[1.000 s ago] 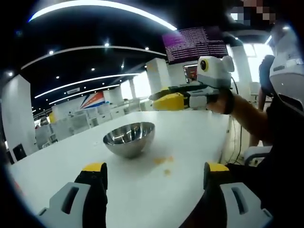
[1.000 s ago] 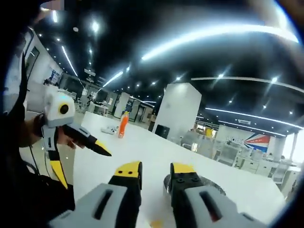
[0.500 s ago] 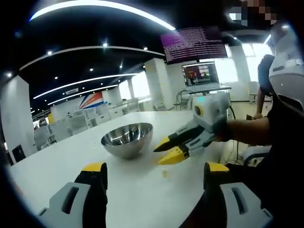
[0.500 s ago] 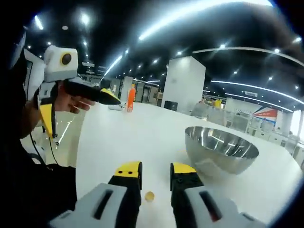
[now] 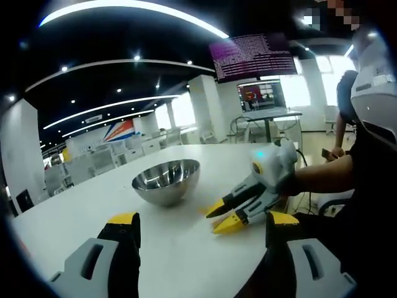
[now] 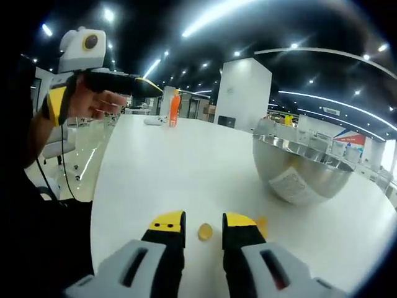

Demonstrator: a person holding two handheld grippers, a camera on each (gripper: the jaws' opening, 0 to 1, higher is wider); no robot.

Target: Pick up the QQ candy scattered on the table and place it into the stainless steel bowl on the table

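Candy lined up for the right gripper (image 6: 203,222)

One QQ candy (image 6: 205,232) is seen on the worktop (image 6: 186,167) between the parted, empty fingers (image 6: 167,222); the left gripper (image 5: 201,225), wide open, is held farther off.

Your stainless steel bowl (image 6: 302,176) is polished metal, mirror-glossy (a paper-looking label sticks to its side). The table (image 6: 180,180) looks smooth, matt white. The QQ candy (image 6: 205,232) looks slightly glossy, and your right gripper (image 6: 204,230) wears matt plastic with yellow tips.
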